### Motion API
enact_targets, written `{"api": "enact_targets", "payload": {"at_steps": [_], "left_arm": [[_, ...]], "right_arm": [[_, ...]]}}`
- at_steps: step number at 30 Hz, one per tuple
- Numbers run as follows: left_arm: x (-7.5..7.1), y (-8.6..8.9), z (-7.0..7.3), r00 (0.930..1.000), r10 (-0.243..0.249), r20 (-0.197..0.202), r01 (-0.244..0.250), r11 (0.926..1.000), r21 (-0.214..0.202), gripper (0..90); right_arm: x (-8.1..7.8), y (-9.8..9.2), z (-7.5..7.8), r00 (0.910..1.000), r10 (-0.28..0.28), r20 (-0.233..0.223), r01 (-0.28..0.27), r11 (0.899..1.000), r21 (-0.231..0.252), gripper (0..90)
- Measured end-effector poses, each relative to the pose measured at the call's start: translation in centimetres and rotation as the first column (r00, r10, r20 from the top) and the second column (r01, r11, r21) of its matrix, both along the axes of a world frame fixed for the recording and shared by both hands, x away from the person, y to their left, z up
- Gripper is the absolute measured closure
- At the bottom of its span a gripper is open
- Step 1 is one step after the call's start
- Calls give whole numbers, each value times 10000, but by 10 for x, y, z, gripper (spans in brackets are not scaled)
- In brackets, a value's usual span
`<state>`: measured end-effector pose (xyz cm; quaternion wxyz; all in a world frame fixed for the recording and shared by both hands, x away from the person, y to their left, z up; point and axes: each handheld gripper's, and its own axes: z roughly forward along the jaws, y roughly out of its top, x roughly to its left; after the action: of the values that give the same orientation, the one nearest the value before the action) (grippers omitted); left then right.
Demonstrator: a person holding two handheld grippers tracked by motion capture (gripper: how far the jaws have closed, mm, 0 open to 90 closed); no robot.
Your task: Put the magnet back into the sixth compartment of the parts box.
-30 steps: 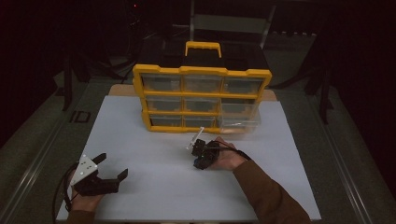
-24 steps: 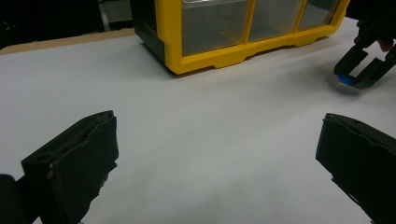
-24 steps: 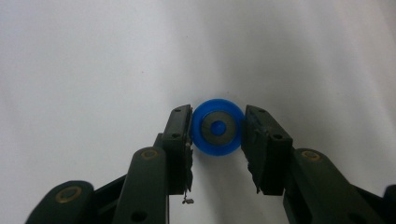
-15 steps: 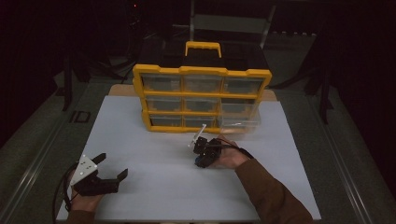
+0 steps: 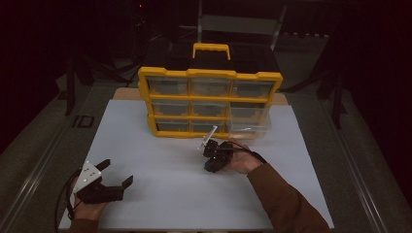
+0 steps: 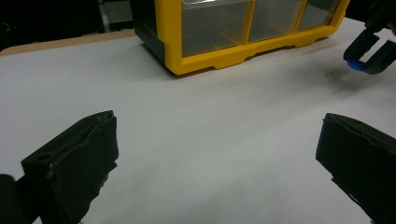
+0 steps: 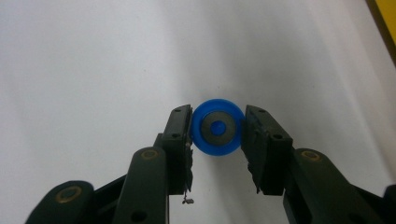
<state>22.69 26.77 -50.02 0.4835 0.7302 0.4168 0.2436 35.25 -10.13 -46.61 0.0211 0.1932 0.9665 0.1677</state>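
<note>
Keep the blue disc [image 7: 218, 127] level and squarely centred between the pads — carry it slowly toward the yellow drawer organizer [image 5: 210, 102], where the bottom-right drawer [image 5: 248, 127] stands pulled out. The right gripper [image 7: 218, 128] clamps the disc by its rim, just above the white bench [image 5: 170, 194]. The left gripper [image 6: 219, 154] rests wide open — nothing in it.

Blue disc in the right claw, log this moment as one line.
right claw: shut on blue disc, above white table | left claw: open, nothing held | yellow drawer organizer: beyond the disc
</note>
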Motion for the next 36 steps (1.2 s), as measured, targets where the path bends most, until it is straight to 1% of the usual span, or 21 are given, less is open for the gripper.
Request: {"api": "enact_targets", "payload": {"at_steps": [2,3,5,12,16,20,24,27,30,36], "left_arm": [[0,0,0,10000,1,5,-1,10000,1,0],[0,0,0,10000,1,3,-1,10000,0,0],[0,0,0,10000,2,12,-2,10000,0,0],[0,0,0,10000,17,33,-17,10000,-24,0],[0,0,0,10000,35,53,-35,10000,-14,0],[0,0,0,10000,61,65,-61,10000,-2,0],[-1,1,0,9999,94,86,-94,10000,-29,0],[-1,1,1,9999,88,83,-88,10000,-12,0],[0,0,0,10000,78,52,-78,10000,22,0],[0,0,0,10000,82,38,-82,10000,14,0]], "right_arm": [[-1,0,1,10000,-64,-22,64,10000,32,627],[-1,0,2,10000,-37,4,37,10000,9,627],[-1,-1,5,10000,16,-9,-16,9999,115,627],[-1,-1,11,10000,8,19,-8,10000,71,627],[-1,-1,14,9999,75,117,-77,9998,203,627],[-2,-1,17,9999,48,96,-51,9996,284,627],[-1,-1,22,9999,16,111,-18,9997,226,627],[-1,-2,24,9999,46,142,-51,9995,327,627],[0,-3,29,9998,17,180,-25,9992,393,628],[1,-3,35,9997,24,241,-34,9992,405,628]]}}
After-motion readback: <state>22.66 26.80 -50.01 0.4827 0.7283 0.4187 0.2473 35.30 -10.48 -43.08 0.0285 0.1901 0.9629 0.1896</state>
